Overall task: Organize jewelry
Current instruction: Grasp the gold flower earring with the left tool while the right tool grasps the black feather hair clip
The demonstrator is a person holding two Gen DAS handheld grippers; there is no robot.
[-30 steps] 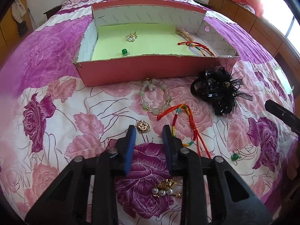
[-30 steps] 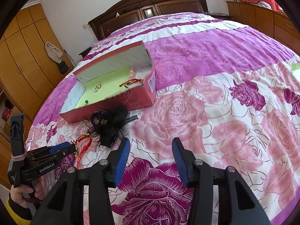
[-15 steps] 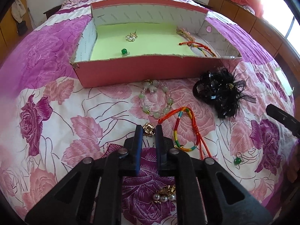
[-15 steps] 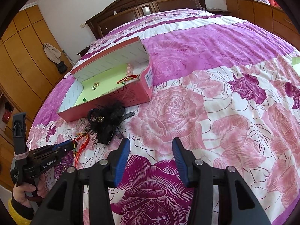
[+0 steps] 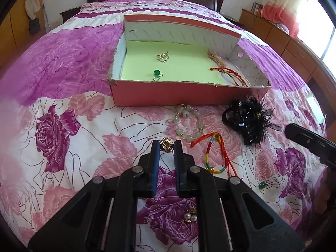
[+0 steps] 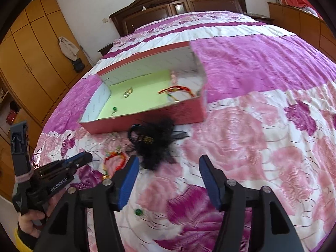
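Lying between you and the red box (image 5: 180, 94) are a bead bracelet (image 5: 189, 124) and cord bracelet (image 5: 214, 153); your left gripper (image 5: 166, 147) pinches the gold earring (image 5: 167, 144) on the bed (image 5: 63, 109), your right gripper (image 6: 168, 163) gapes wide, holding nothing.

A small gold earring (image 5: 167, 144) sits pinched between the left claw's (image 5: 166, 147) blue fingertips (image 5: 156, 147).

A floral bedspread (image 5: 63, 67), dark headboard (image 6: 180, 4) and wooden wardrobe (image 6: 31, 48).
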